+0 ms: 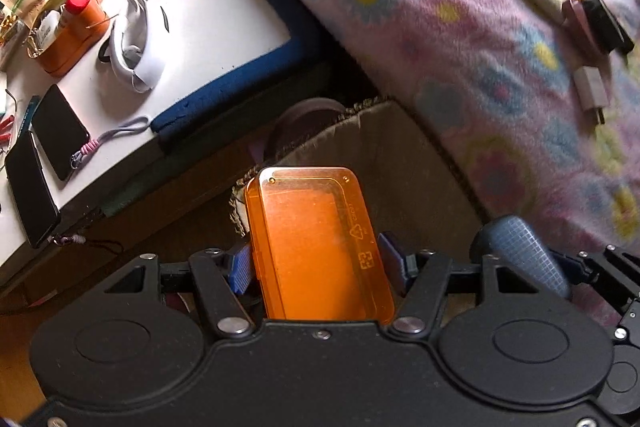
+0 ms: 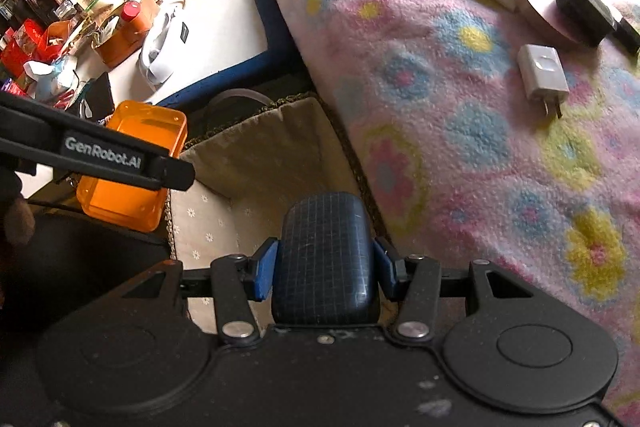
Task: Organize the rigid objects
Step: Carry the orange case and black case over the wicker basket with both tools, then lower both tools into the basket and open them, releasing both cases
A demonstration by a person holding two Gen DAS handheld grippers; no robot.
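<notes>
Orange box [image 1: 316, 247] clamped in left gripper [image 1: 316, 261], near end hidden, right gripper [image 2: 326, 269] clamped on dark case [image 2: 326, 255]

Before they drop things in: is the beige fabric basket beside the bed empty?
Cannot tell fully. The beige fabric basket shows only bare lining; the dark blue gridded case hides its bottom.

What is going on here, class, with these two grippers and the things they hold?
A person is tidying hard items with two hand-held grippers. The left gripper is shut on an orange plastic box, and the right gripper is shut on a dark blue grid-patterned case. Both point down over an open fabric basket beside the bed. Two chargers, a tube and other small items lie on the flowered blanket.
</notes>
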